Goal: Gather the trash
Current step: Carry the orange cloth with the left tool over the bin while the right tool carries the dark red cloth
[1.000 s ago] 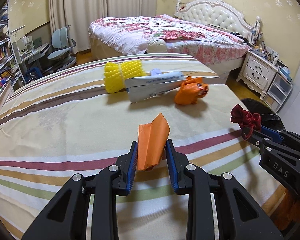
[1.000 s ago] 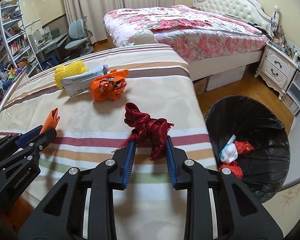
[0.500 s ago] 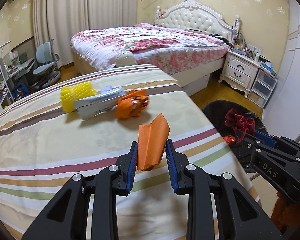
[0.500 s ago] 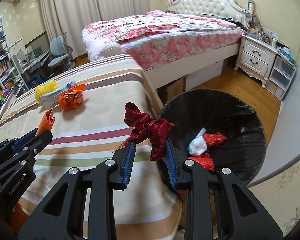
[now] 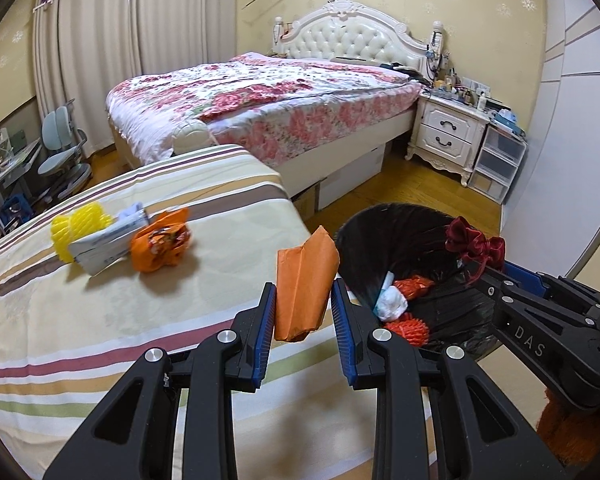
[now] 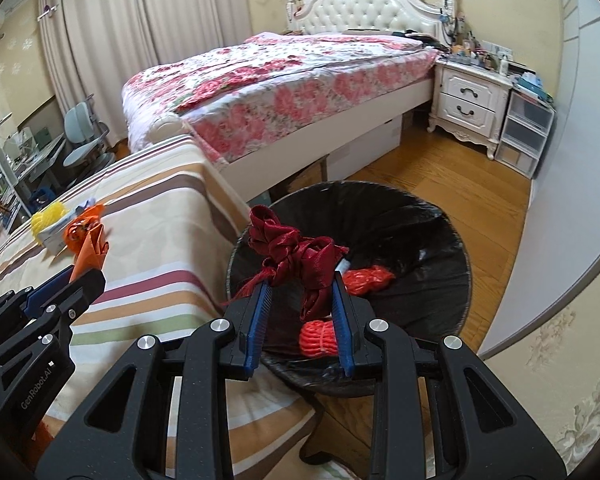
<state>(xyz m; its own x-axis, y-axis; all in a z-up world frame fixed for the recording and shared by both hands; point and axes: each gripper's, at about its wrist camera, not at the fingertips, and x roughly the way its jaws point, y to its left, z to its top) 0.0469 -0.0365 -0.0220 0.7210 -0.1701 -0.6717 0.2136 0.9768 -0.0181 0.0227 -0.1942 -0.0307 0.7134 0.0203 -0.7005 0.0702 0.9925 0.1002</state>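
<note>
Orange paper [image 5: 305, 280] is pinched by the left gripper [image 5: 304, 300] beside the bin [image 5: 380, 240]. A red ribbon [image 6: 300, 256] is pinched by the right gripper [image 6: 300, 300] over the bin.

1. My left cam sits right behind my left fingers [image 5: 270, 312], angled down across the striped bed [image 5: 100, 320] toward the black bin [image 5: 380, 232].
2. Right cam's behind my right fingers [image 6: 260, 300], tilted down almost over the bin [image 6: 420, 220].
3. Both catch the bin, striped bed, floral bed [image 5: 260, 96] and nightstand [image 6: 468, 100], plus each other's gripper.
</note>
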